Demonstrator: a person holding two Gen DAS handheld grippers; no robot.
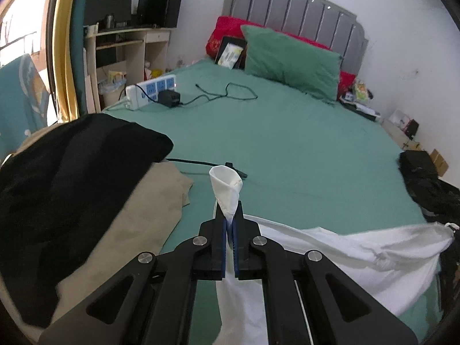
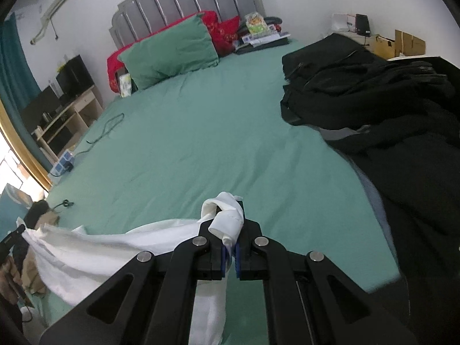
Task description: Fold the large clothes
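The left hand-held gripper [image 1: 229,215] was squeezed tight on one bunched corner of the big white cloth garment [image 1: 345,247]. The right hand-held gripper [image 2: 230,238] pinched another corner the same way. The garment hung between them just over the green bed sheet [image 1: 287,143].

left tongs [image 1: 229,215]: clamped | right tongs [image 2: 230,240]: clamped | both angled downward
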